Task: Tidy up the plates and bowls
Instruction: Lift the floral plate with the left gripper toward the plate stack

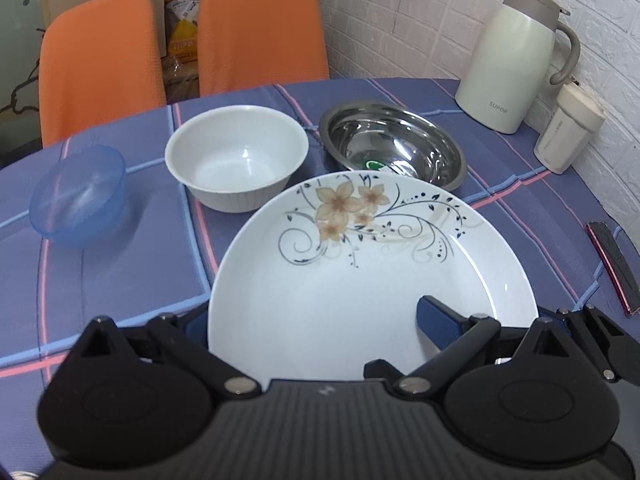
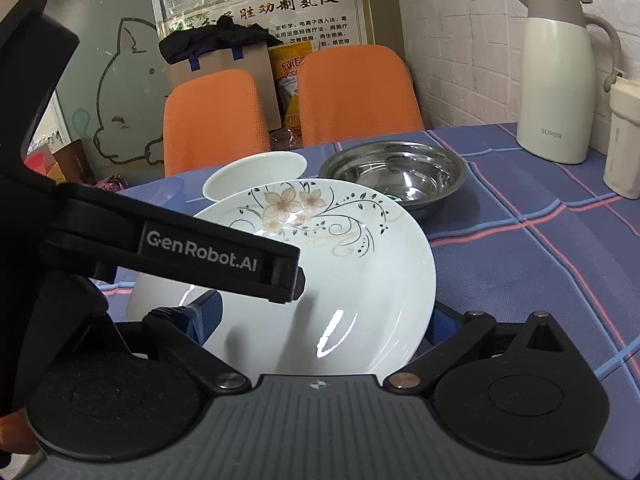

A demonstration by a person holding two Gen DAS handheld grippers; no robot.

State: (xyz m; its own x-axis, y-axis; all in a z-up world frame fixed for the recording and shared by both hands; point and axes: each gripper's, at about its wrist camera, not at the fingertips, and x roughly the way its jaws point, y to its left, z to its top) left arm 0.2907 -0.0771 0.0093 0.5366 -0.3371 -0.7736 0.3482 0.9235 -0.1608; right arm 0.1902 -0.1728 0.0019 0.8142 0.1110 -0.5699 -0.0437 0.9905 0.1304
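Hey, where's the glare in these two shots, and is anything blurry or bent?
Left wrist view: soft, even light; bright reflections inside the steel bowl; fisheye curves the tablecloth stripes. Right wrist view: sharp white glare streaks on the floral plate; the left hand-held gripper crossing in front looks slightly soft; dark vignette at corners.

Flowered plate (image 1: 372, 280): glazed ceramic by appearance, smooth and glossy, with bright glare streaks in the right wrist view; white bowl (image 1: 237, 156) smooth with a softer sheen, ribbed on its outer wall, material not determinable. Metal bowl (image 1: 394, 144): polished steel, mirror-bright inside; blue bowl (image 1: 78, 194): translucent plastic. Tablecloth (image 1: 120, 280): matt checked cloth, slightly quilted; chairs (image 1: 260, 28): orange woven fabric, rough grain; jug (image 1: 510, 60): matt cream body; left gripper (image 1: 312, 320) housing: matt black ribbed plastic
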